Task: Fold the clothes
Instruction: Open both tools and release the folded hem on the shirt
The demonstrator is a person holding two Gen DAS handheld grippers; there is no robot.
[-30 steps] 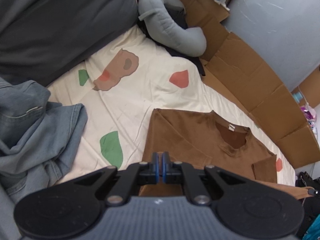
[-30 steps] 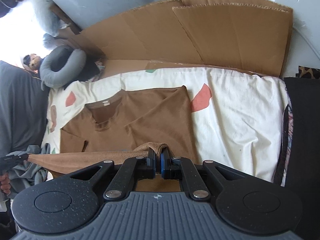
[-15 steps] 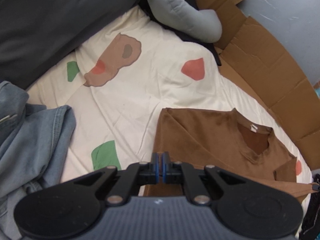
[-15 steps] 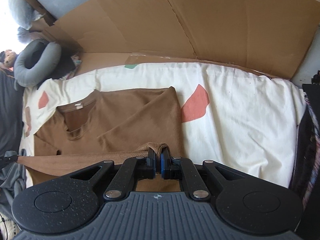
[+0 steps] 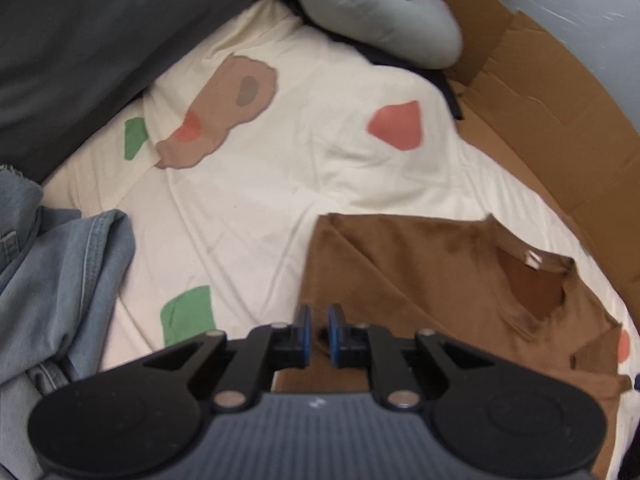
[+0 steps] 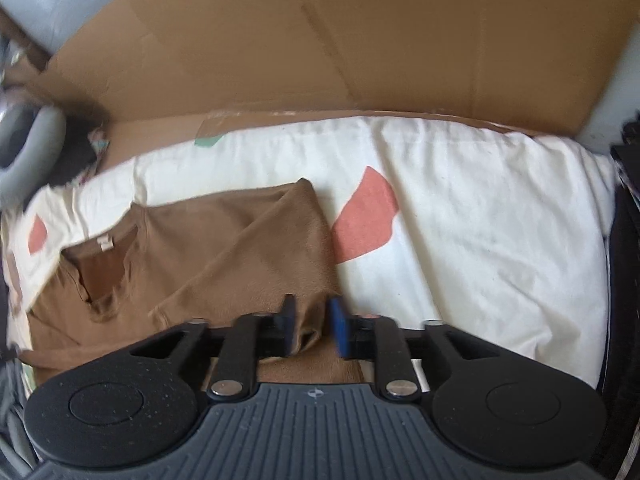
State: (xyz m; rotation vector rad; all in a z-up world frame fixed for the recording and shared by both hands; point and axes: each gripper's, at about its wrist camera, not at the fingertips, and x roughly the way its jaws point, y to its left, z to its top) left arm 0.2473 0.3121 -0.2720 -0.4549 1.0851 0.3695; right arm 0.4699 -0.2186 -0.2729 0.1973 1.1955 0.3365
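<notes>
A brown T-shirt (image 5: pixel 420 272) lies on the cream patterned sheet (image 5: pixel 260 208), sleeves folded in and collar toward the cardboard. My left gripper (image 5: pixel 319 334) hovers low over the shirt's left edge. Its jaws are opening, with a narrow gap showing between the blue pads and a bit of brown fabric low in it. In the right wrist view the same shirt (image 6: pixel 240 248) lies left of centre. My right gripper (image 6: pixel 312 326) is over its right edge and its jaws are opening wide. A loose fold of the hem lies between them against the left pad, unpressed.
Blue denim jeans (image 5: pixel 52 280) are heaped at the sheet's left. A dark grey blanket (image 5: pixel 100 40) and a grey neck pillow (image 5: pixel 380 20) lie at the far side. Flattened cardboard (image 6: pixel 320 40) stands along the wall behind the sheet (image 6: pixel 480 220). Dark fabric edges the right.
Both grippers sank toward the sheet, carrying the shirt's hem up over its body. Both were shut on the hem and have now parted, the right far more than the left.
</notes>
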